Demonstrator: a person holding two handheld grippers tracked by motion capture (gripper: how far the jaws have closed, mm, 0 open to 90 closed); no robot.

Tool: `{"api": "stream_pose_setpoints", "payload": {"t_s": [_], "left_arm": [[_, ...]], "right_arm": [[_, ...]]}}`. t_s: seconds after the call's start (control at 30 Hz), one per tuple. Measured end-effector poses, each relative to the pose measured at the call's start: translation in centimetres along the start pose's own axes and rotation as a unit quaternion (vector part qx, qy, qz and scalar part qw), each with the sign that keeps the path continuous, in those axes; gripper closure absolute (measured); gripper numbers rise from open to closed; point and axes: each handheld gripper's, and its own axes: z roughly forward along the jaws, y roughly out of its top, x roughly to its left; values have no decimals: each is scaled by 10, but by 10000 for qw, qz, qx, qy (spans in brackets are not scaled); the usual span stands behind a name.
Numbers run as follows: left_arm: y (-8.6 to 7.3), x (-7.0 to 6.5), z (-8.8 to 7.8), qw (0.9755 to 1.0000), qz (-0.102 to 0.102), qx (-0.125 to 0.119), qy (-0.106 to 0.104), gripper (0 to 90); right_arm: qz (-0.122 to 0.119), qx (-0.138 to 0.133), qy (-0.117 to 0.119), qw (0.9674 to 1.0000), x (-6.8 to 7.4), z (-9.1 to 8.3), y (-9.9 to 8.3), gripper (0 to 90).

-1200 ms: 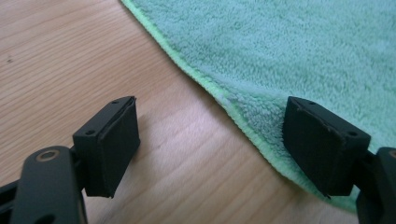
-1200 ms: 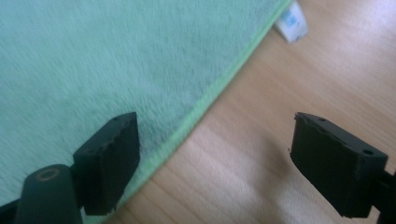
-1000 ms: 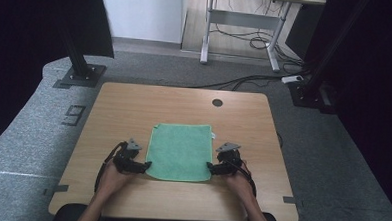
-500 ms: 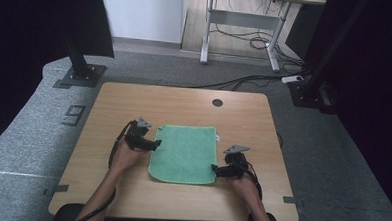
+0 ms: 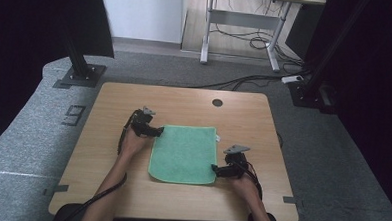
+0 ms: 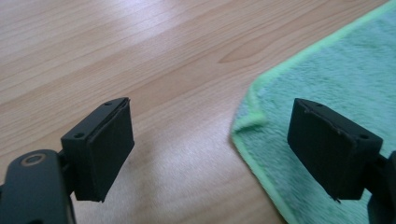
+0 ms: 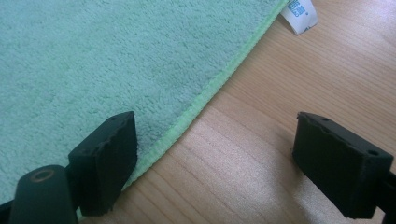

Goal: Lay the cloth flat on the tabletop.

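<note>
**Green towel flat on the table between two open claws**

At the left, the left claw [image 5: 159, 132] is held at the far left corner of the green towel [image 5: 184, 152]. Its jaws have just been opening and are spread wide; in the left gripper view the rounded, slightly puckered corner of the towel [image 6: 327, 93] lies between them, and nothing is gripped.

In the middle, the towel is spread flat on the light wooden table [image 5: 109, 106], near the person's side. Its pile is short and fuzzy, its shape a rectangle with rounded corners, edged with a lighter green stitched hem. A small white label [image 7: 299, 11] sticks out from its right edge.

At the right, the right claw [image 5: 214, 169] is set low at the towel's near right corner. Its jaws are spread wide over the hem and the bare wood grain, and nothing is held.
</note>
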Motion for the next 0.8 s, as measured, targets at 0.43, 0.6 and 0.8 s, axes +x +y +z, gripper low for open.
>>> {"api": "stream_pose_setpoints", "payload": {"t_s": [0.43, 0.6, 0.8], "left_arm": [[6, 17, 17, 9983, -343, 72, 469, 146], [9, 21, 17, 9973, -461, 79, 570, 146], [8, 23, 15, 9967, -456, 144, 654, 147]], "right_arm": [[15, 2, -11, 10000, 0, 0, 0, 135], [17, 1, -15, 10000, 0, 0, 0, 135], [19, 1, -16, 10000, 0, 0, 0, 133]]}}
